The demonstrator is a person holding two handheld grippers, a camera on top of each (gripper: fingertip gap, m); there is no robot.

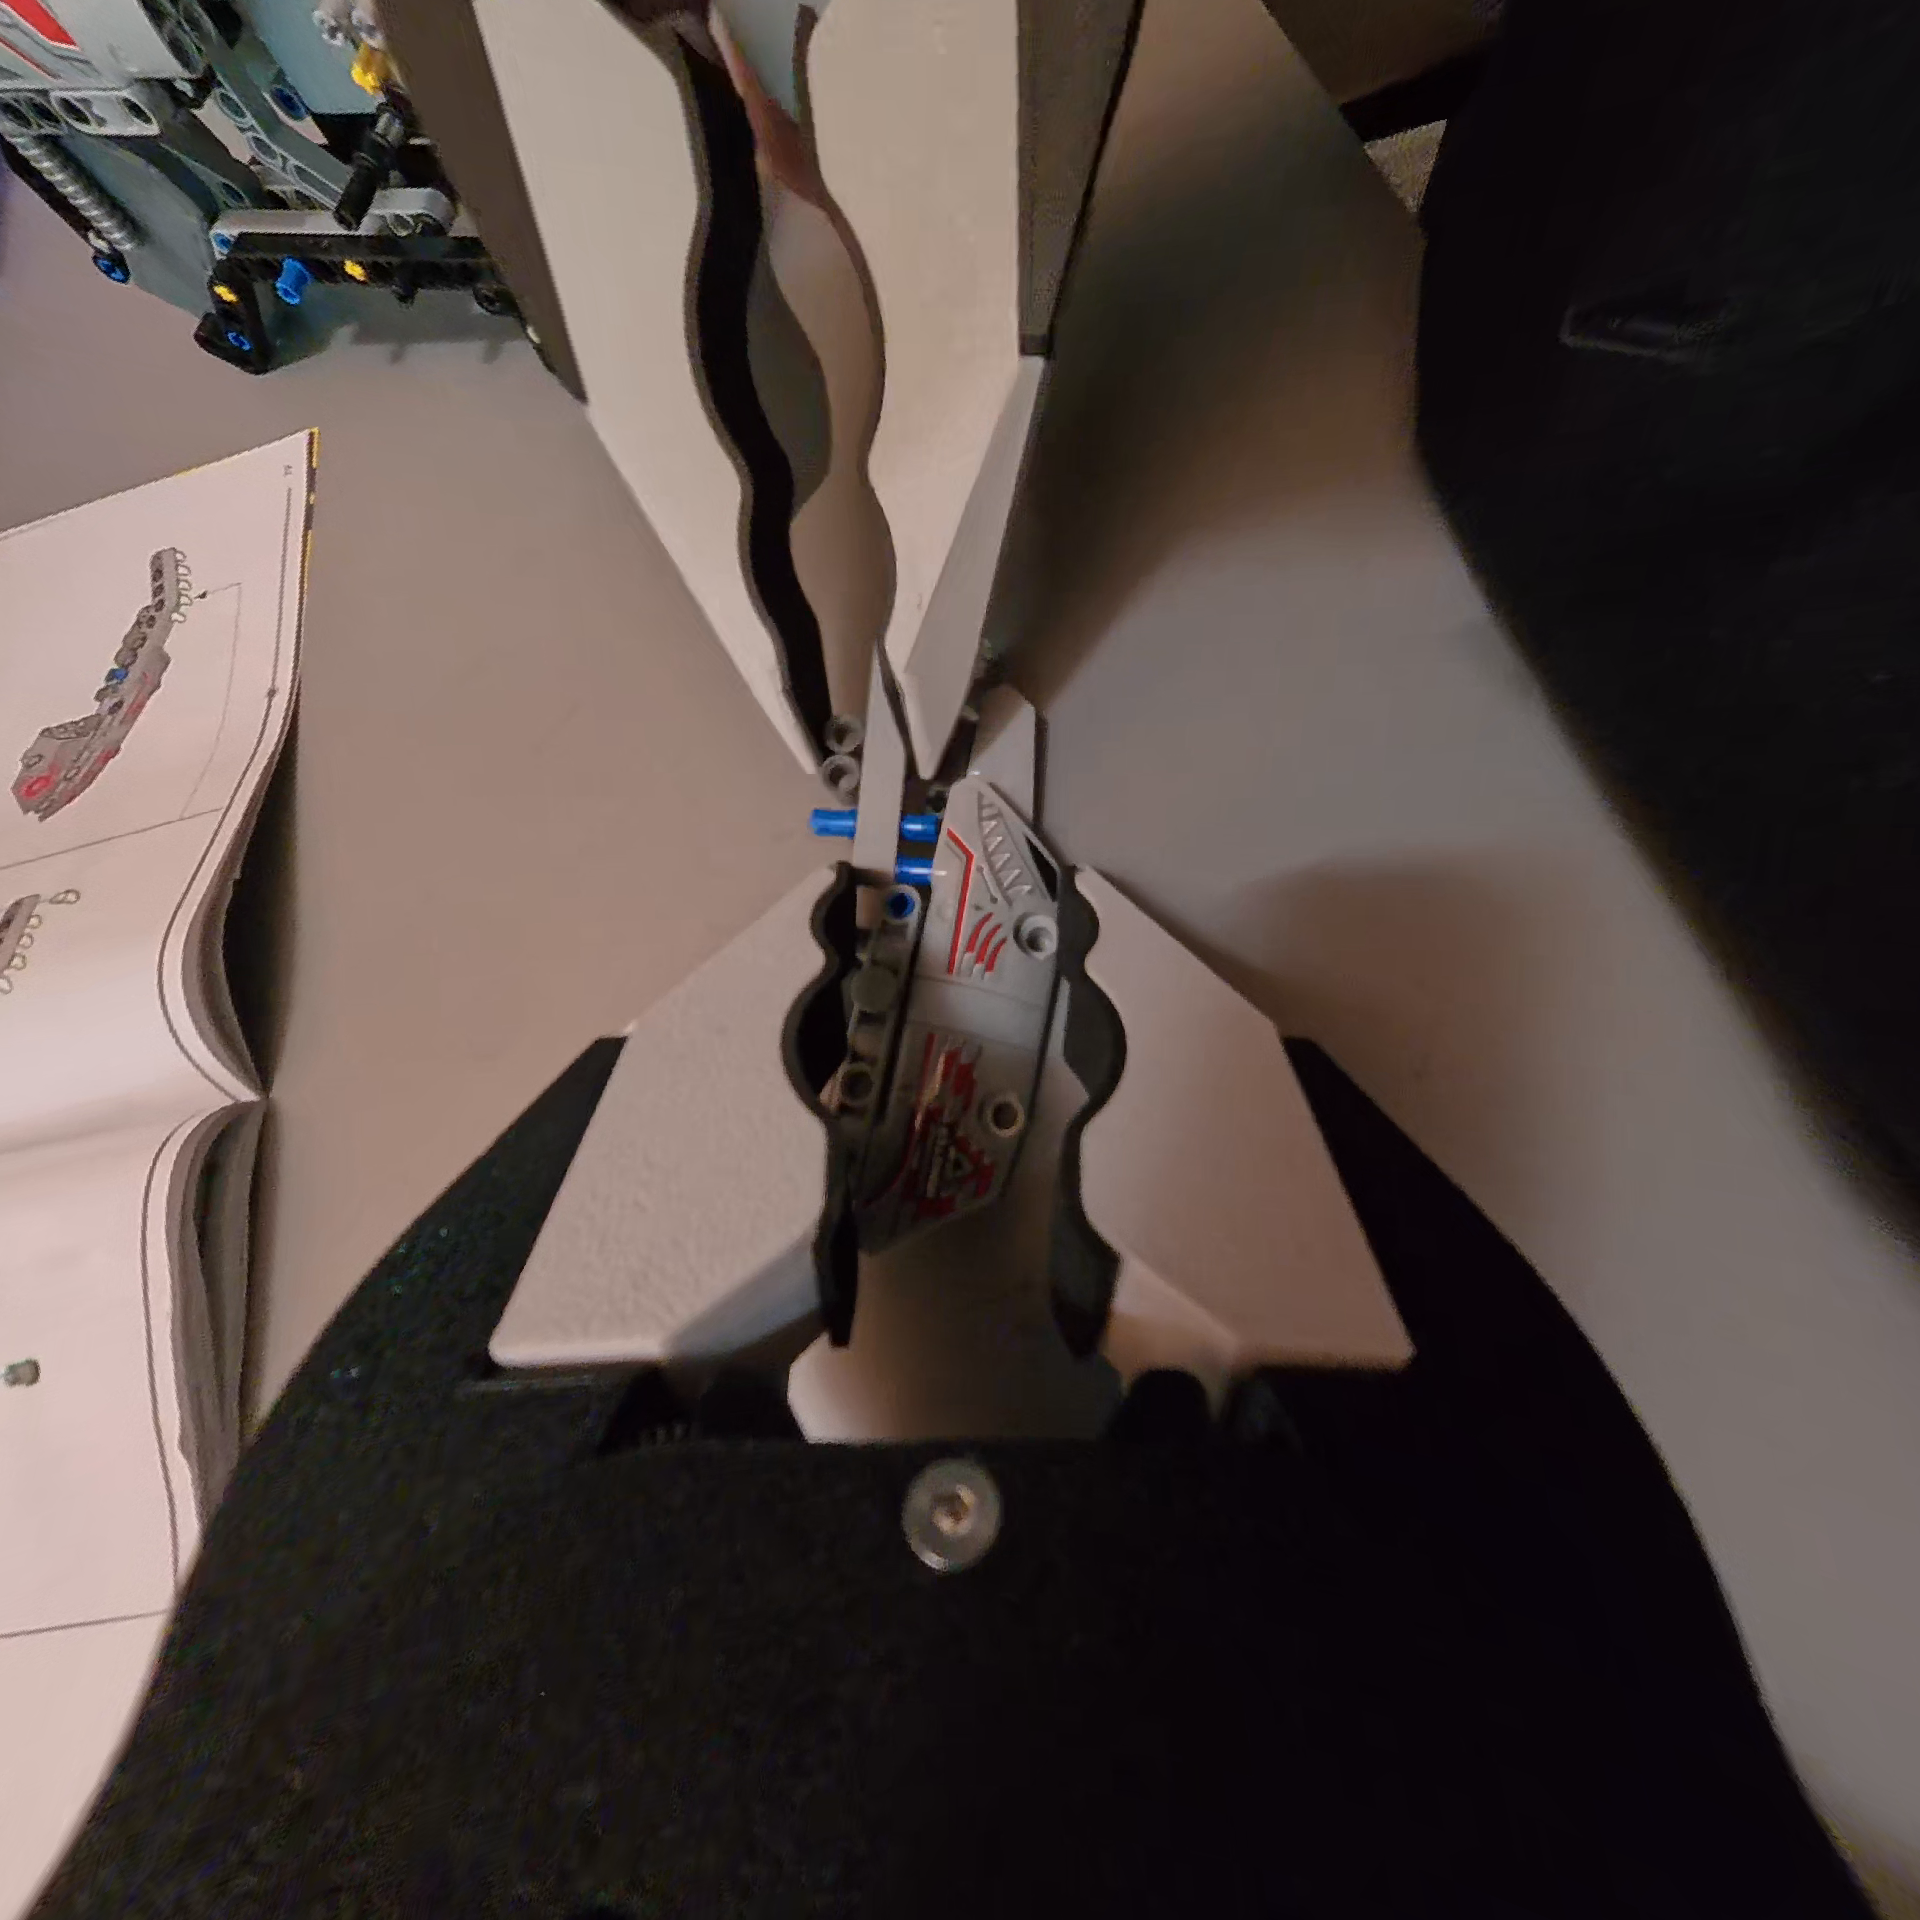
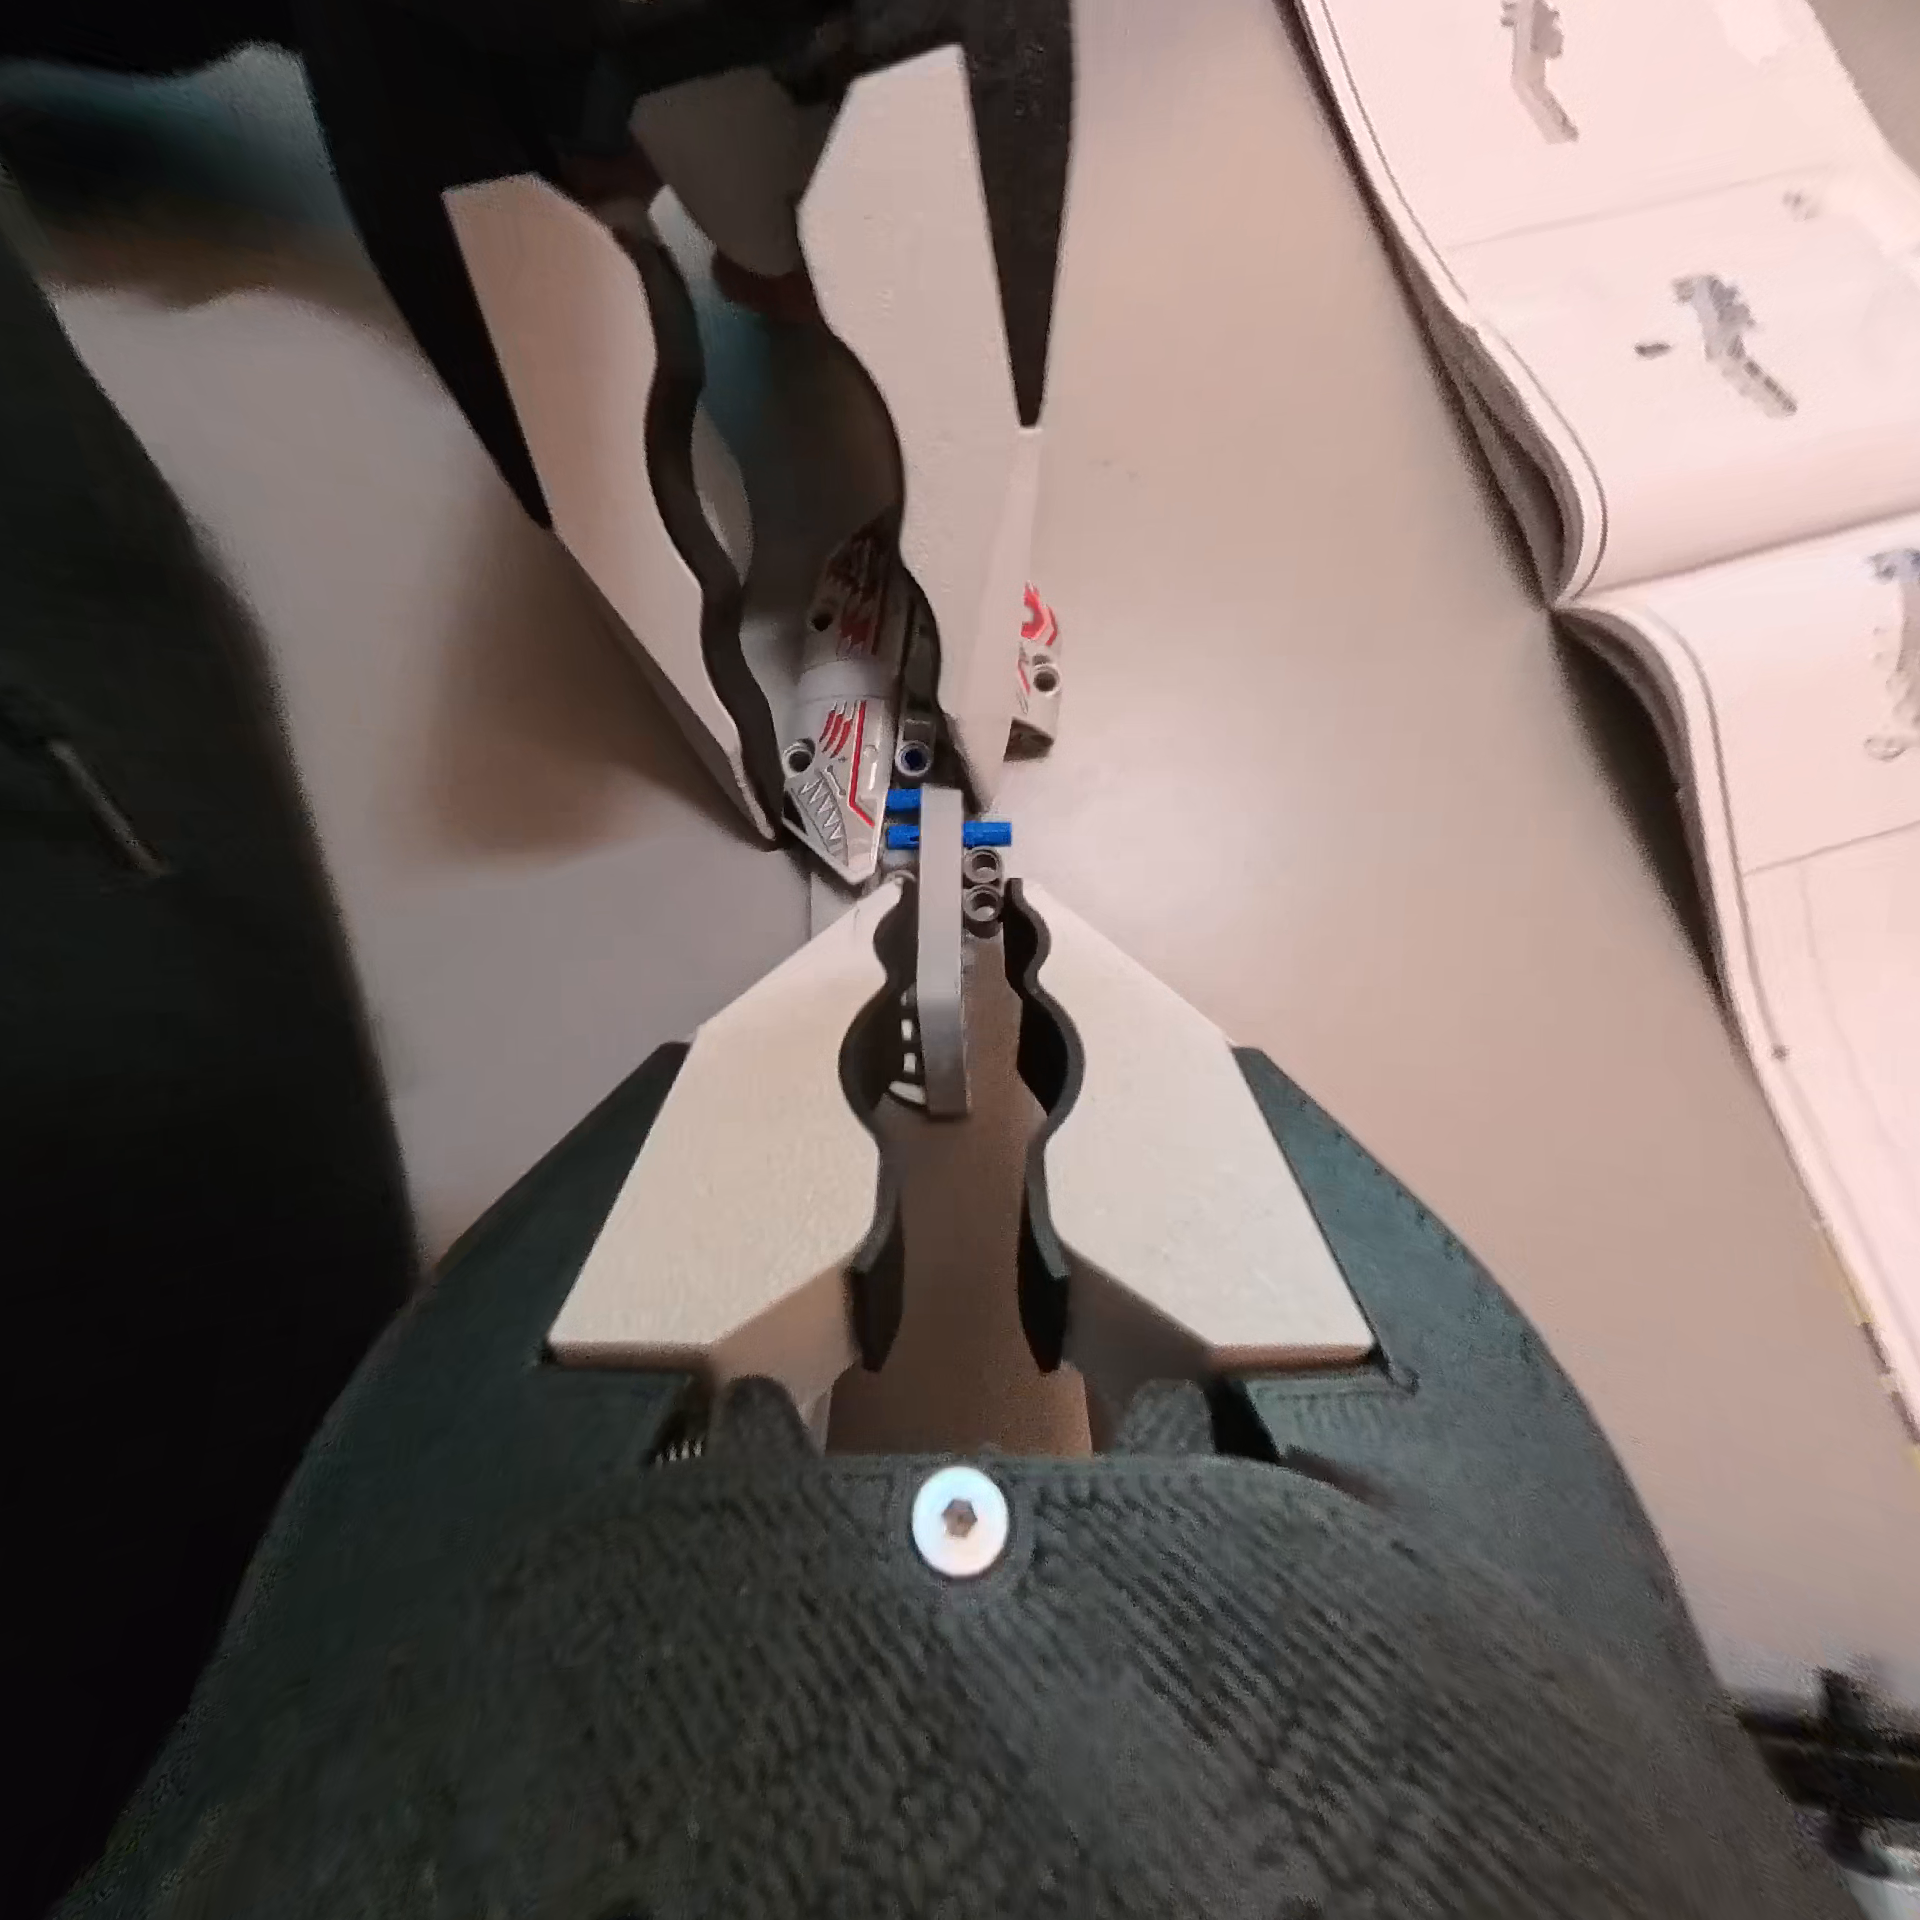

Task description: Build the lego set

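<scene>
Left wrist view: left gripper [image 1: 951, 904] is clamped on a printed grey panel assembly [image 1: 971, 1049]. Beyond it, right gripper [image 2: 951, 894] pinches a grey beam [image 2: 940, 935] carrying 3 blue pins [image 1: 916, 828], held above the table [image 1: 468, 727]. Risk: angled pins miss their holes and jam, forcing the beam from its grip. Partly built model [image 1: 208, 177] stands at the far-left corner.

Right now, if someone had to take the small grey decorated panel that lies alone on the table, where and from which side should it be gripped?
Judging from the right wrist view, the small grey panel with red markings lies flat beside the left gripper's finger. Probably grip its long edges from above, coming from the open side toward the instruction booklet.
</scene>
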